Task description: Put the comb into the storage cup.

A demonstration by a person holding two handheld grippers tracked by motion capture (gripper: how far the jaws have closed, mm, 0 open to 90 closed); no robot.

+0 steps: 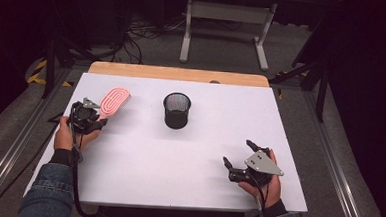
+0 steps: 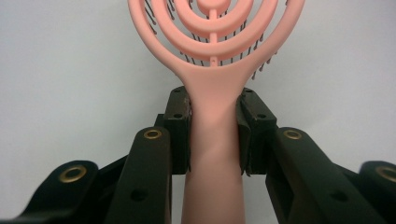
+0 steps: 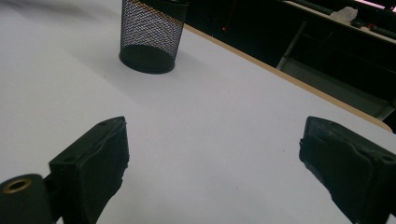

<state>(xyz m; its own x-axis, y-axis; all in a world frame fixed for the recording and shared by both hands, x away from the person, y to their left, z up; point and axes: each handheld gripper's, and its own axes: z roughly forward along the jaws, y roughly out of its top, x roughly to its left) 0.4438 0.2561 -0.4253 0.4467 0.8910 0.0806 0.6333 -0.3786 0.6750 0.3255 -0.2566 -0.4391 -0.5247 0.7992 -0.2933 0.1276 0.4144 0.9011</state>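
Observation:
A pink hairbrush [image 1: 114, 100] with a ringed, open head lies at the left of the white table [image 1: 143, 161]. My left gripper [image 1: 98, 121] is shut on its handle; in the left gripper view both pads press the handle [image 2: 214, 140] just below the head [image 2: 215, 28]. A black mesh cup [image 1: 176, 110] stands upright near the middle back of the table, also seen as the mesh cup [image 3: 150, 35] in the right gripper view. At the front right my right gripper [image 1: 238, 153] rests low over the table, jaws wide apart, nothing between them [image 3: 212, 154].
A wooden strip [image 1: 178, 73] runs along the table's far edge. Beyond it stand a white desk frame [image 1: 227, 30] and cables on the floor. Metal rails [image 1: 8, 149] flank the table.

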